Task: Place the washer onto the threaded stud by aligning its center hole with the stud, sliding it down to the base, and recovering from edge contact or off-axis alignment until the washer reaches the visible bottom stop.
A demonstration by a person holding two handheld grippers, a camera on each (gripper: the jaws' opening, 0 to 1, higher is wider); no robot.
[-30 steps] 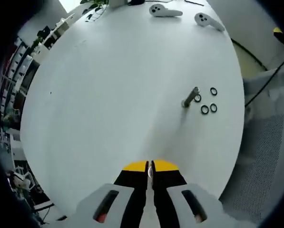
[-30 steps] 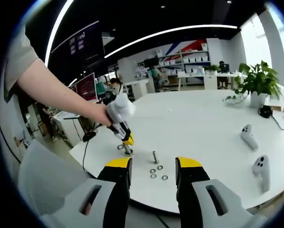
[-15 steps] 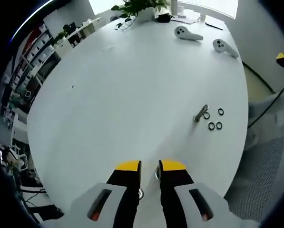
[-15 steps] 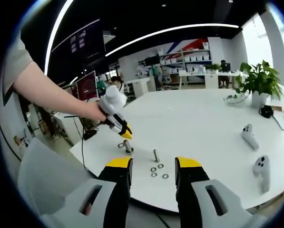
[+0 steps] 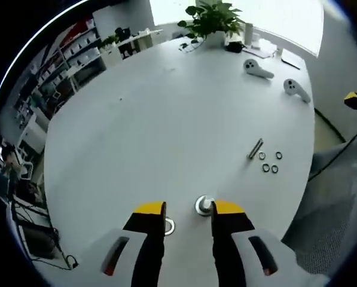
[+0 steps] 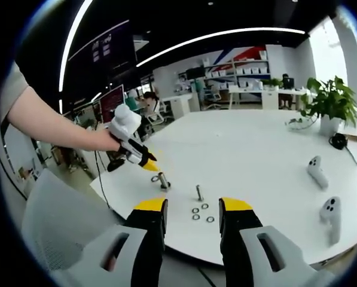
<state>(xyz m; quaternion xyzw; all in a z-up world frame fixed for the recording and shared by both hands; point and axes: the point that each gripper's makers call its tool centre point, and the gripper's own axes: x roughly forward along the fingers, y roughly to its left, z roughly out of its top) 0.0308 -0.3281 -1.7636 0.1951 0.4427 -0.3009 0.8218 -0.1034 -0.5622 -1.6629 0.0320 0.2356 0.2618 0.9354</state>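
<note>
Washer: seated around stud [image 5: 206, 204] base, between left gripper [image 5: 189, 209] tips; a second ring [image 5: 168, 226] lies flat beside.
Change: a second ago jaws were pinched shut low at the stud; now parted and lifted clear, holding nothing. Likely release — washer [image 5: 200, 208] looks down at the stop.
Stud axis: upright off the table [image 5: 154, 119] in right gripper view [image 6: 162, 180].
Spare stud [image 5: 255, 149]: standing, three rings near.
Right gripper [image 6: 192, 209]: wide open, empty, well apart.
</note>
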